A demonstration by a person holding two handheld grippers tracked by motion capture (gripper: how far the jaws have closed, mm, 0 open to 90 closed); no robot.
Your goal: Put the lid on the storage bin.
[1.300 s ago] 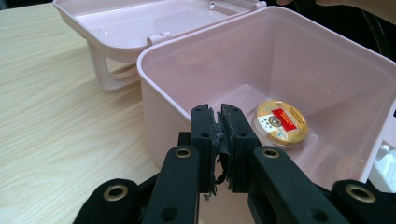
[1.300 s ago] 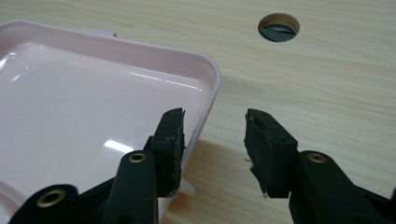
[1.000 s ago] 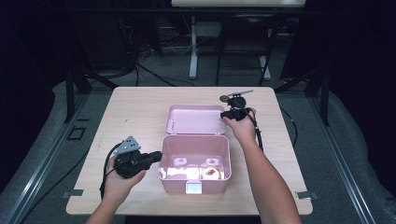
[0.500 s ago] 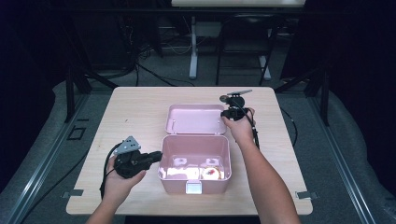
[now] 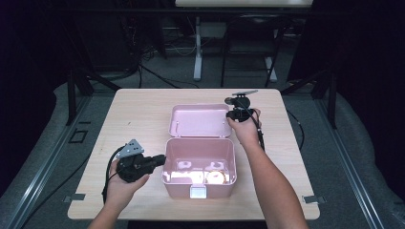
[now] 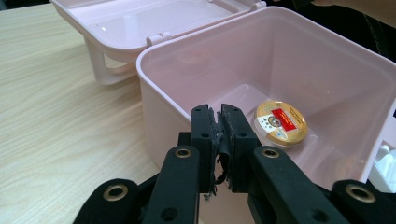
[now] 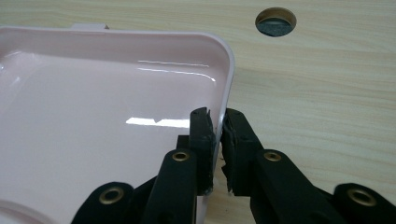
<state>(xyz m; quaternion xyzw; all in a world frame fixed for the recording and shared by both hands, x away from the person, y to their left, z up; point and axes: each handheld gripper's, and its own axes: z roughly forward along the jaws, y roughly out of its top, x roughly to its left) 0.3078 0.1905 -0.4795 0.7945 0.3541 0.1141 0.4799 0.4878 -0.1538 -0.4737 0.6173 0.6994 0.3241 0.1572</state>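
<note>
Right gripper view: right tool (image 7: pixel 217 123) pinches the lid (image 7: pixel 107 121) rim, likely to swing it shut; left tool (image 6: pixel 220 122), jaws together, braces the box (image 6: pixel 154 93) wall.

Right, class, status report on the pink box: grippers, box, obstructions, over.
Left gripper shut, empty, at the box's left wall. Right gripper shut on lid edge. Lid lies open flat; round tin inside. Nothing obstructing.
</note>
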